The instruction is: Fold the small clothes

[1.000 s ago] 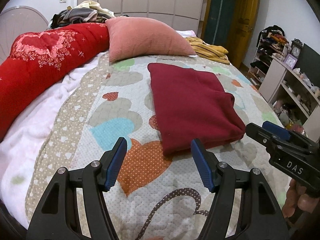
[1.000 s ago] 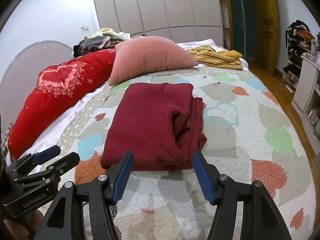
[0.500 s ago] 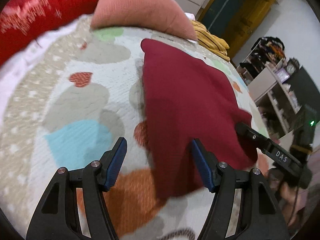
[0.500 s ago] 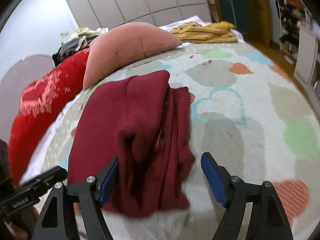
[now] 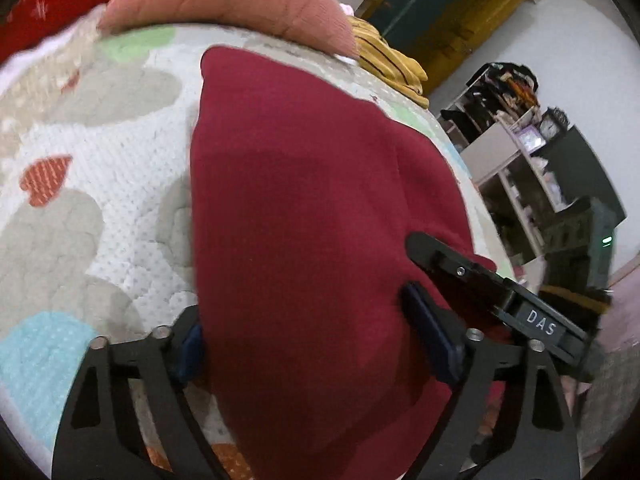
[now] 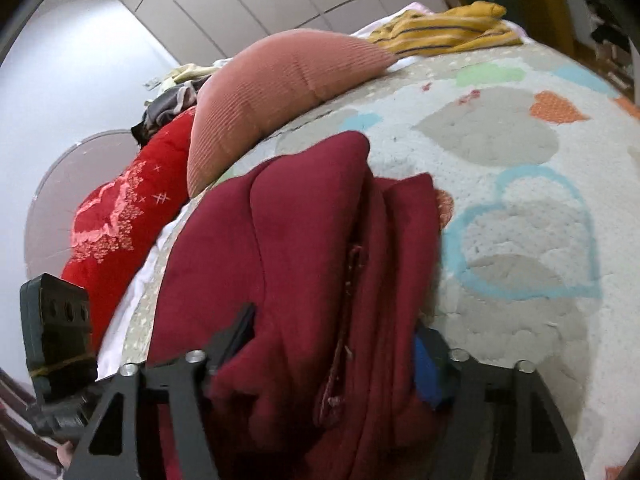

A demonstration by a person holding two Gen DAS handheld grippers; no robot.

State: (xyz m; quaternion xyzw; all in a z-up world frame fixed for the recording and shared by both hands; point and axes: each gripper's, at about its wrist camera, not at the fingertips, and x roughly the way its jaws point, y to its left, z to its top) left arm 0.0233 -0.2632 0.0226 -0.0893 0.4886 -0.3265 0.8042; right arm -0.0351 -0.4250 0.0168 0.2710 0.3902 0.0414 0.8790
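Maroon fabric fills both wrist views, and it hides a good deal. In the left view the folded maroon garment (image 5: pixel 304 240) covers most of the left gripper (image 5: pixel 316 344): only a sliver of one blue pad (image 5: pixel 190 346) shows at the cloth's edge, the other pad sits against its far side. The fingers stand wide apart with the near end of the bundle between them, spread around it rather than pinched. The right gripper (image 6: pixel 332 360) looks the same, splayed, with thick layers bulging over its fingers and one blue pad (image 6: pixel 426 372) half buried. Whether either tool actually presses the cloth I cannot tell.

The garment lies on the heart-patterned quilt (image 6: pixel 520 240), folded into a chunky stack with a smooth top face and several layered edges and a seam showing on one side. Beyond it rests a pink ribbed pillow (image 6: pixel 280 84), with a yellow striped garment (image 6: pixel 444 28) further back.
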